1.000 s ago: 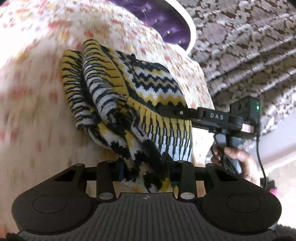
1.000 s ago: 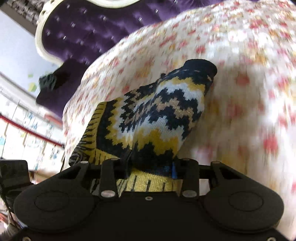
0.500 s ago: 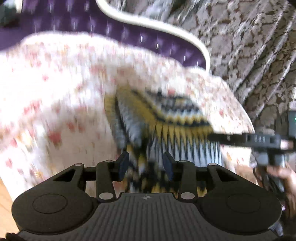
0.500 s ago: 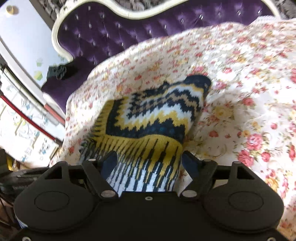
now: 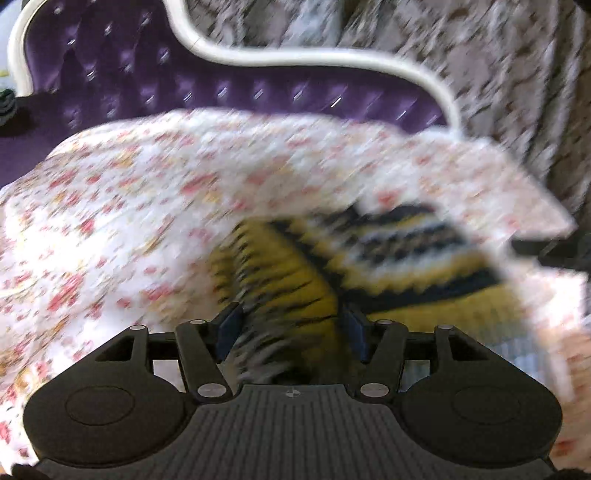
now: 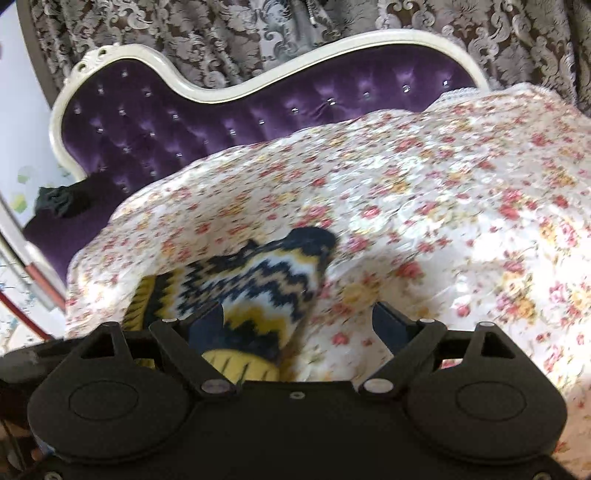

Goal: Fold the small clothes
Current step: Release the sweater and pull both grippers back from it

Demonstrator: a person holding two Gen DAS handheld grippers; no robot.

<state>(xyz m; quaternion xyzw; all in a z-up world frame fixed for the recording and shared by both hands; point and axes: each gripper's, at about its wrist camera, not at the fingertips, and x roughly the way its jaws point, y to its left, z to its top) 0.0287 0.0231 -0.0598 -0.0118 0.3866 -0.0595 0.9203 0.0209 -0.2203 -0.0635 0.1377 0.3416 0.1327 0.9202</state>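
Observation:
A small knitted garment [image 5: 369, 266] in yellow, black and white zigzag stripes lies folded on the floral bedspread [image 5: 129, 206]. In the blurred left wrist view my left gripper [image 5: 291, 328] is open, its jaws apart on either side of the garment's near edge. In the right wrist view the garment [image 6: 258, 288] lies at lower left, and my right gripper [image 6: 299, 325] is wide open and empty, its left finger over the garment's edge. The right gripper's dark tip shows at the right edge of the left wrist view.
The floral bedspread [image 6: 461, 221] covers a purple tufted sofa [image 6: 221, 114] with a cream frame. Patterned curtains [image 6: 295, 29] hang behind. A dark cloth bundle [image 6: 55, 201] sits on the sofa's left end. The bedspread's left edge drops off beside the garment.
Both grippers opened and let go of the garment, which now lies on the bedspread. Both have drawn back and tilted up, so the sofa back and curtains show.

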